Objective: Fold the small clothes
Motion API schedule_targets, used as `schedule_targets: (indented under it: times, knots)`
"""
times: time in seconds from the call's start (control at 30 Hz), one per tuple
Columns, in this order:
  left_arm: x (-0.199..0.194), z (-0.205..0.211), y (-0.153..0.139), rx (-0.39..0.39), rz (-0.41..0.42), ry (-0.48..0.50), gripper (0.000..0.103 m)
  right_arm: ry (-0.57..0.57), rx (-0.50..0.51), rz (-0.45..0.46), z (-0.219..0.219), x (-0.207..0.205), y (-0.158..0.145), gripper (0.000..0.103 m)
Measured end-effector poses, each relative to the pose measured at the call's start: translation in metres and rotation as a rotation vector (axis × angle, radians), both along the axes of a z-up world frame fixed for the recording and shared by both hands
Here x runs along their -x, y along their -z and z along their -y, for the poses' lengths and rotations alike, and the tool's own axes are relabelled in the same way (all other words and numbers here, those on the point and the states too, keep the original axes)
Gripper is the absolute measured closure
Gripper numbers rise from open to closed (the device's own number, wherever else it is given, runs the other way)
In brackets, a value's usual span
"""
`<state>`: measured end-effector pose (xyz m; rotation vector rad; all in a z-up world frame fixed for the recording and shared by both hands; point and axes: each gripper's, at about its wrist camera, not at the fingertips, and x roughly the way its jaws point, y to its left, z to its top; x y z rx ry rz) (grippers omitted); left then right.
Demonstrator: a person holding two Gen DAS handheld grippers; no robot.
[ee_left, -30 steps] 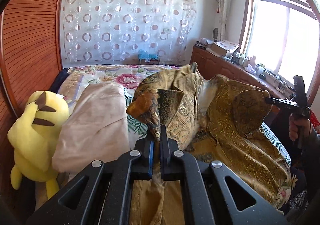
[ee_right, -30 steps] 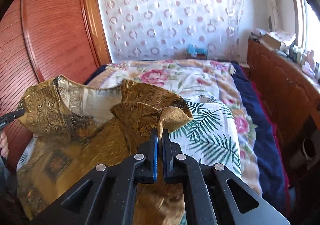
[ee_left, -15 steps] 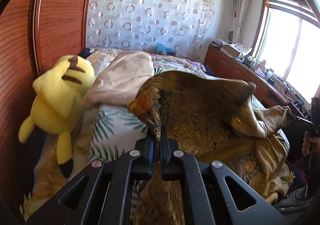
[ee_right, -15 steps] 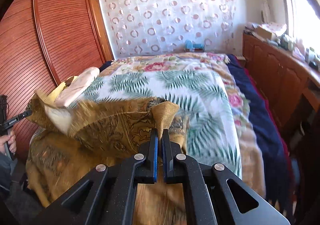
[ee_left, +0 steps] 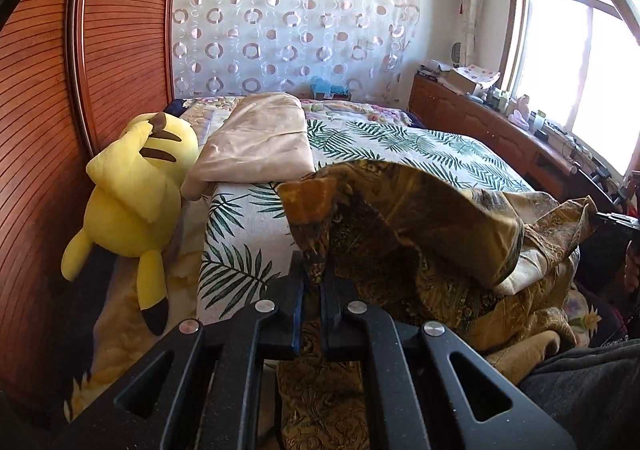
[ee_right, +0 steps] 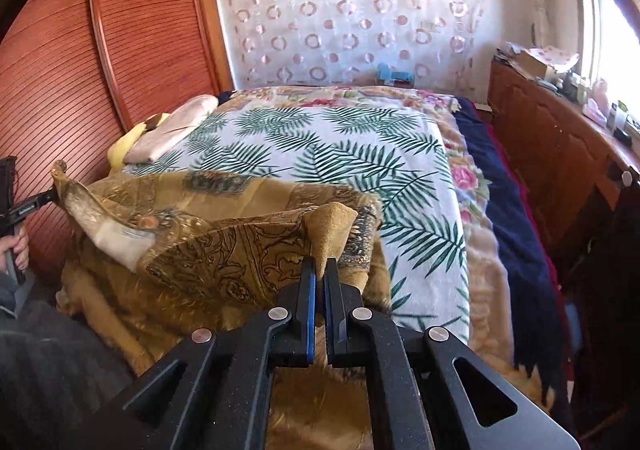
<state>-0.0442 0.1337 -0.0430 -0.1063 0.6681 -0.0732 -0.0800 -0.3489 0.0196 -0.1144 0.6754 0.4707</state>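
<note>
Left wrist view: the left gripper [ee_left: 311, 278] is clamped on a corner of the gold patterned garment [ee_left: 420, 234], which hangs stretched above the near end of the palm-leaf bedspread [ee_left: 400, 146], with a yellow plush toy [ee_left: 132, 194] and a folded beige cloth [ee_left: 260, 142] lying to the left. Right wrist view: the right gripper [ee_right: 320, 274] pinches the garment's opposite corner.
</note>
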Motion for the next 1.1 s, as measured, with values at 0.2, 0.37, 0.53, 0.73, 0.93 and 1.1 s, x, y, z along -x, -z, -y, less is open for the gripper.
schedule_targets:
  times: [0.2, 0.37, 0.53, 0.73, 0.93, 1.1]
  knots:
    - [0.005, 0.0, -0.003, -0.025, 0.013, 0.006, 0.077, 0.002, 0.022, -0.027, 0.003, 0.004, 0.0, 0.1]
    - [0.008, -0.006, -0.009, -0.01, 0.044, 0.006, 0.041, 0.017, 0.065, -0.043, -0.002, 0.0, 0.001, 0.1]
    - [0.004, -0.003, -0.01, -0.001, 0.054, 0.004, 0.027, 0.019, 0.078, -0.035, -0.007, 0.001, -0.004, 0.1]
    - [0.013, -0.004, -0.031, -0.021, 0.137, -0.042, 0.026, 0.009, 0.088, -0.034, -0.002, 0.003, -0.005, 0.1]
    - [0.013, -0.008, -0.062, -0.055, 0.214, -0.092, 0.023, 0.041, 0.11, -0.007, 0.01, 0.005, -0.015, 0.096]
    - [-0.015, 0.001, -0.056, -0.082, 0.19, -0.062, 0.023, 0.098, 0.128, 0.041, 0.016, 0.001, -0.028, 0.066]
